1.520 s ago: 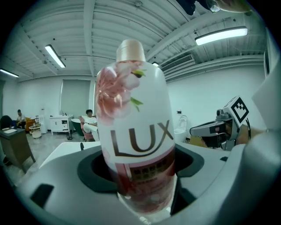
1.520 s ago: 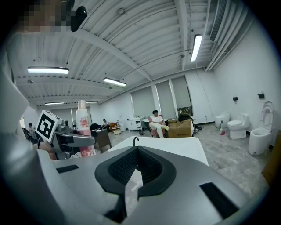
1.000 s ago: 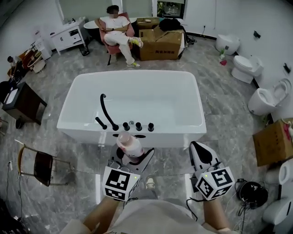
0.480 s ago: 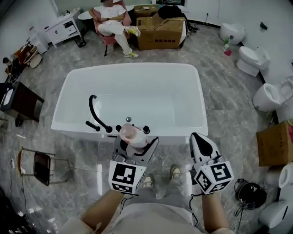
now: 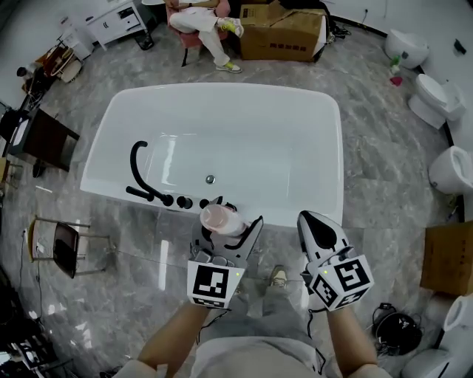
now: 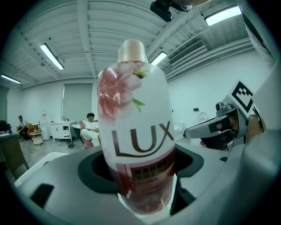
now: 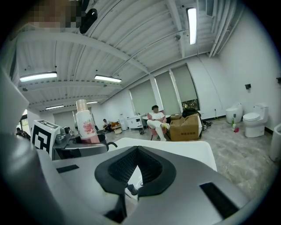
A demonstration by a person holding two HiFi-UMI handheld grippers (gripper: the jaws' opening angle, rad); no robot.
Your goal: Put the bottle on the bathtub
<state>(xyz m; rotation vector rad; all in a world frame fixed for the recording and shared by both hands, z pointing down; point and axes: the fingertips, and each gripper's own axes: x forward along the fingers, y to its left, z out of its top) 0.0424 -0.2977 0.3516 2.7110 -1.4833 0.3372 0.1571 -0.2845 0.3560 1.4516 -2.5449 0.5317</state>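
Observation:
A white and pink Lux bottle [image 5: 220,219] with a beige cap stands upright between the jaws of my left gripper [image 5: 226,223], which is shut on its lower body. In the left gripper view the bottle [image 6: 134,132] fills the middle, clamped in the left gripper [image 6: 140,176]. The bottle hangs over the near rim of the white bathtub [image 5: 310,210], just right of the black faucet [image 5: 137,166] and its knobs. To the right, my right gripper [image 5: 316,224] is shut and holds nothing, its tips at the tub's near edge. The right gripper view shows its own shut jaws [image 7: 137,151], the tub [image 7: 184,151] and the bottle [image 7: 84,121].
A person sits on a pink chair [image 5: 199,15] beyond the tub, beside a cardboard box [image 5: 284,29]. Toilets [image 5: 432,100] line the right wall. A dark side table [image 5: 44,136] and a metal chair [image 5: 66,247] stand at the left. Another box [image 5: 447,258] is at the right.
Both grippers have come forward and down toward the tub's near rim. The bottle stays in the left gripper and now sits over the rim.

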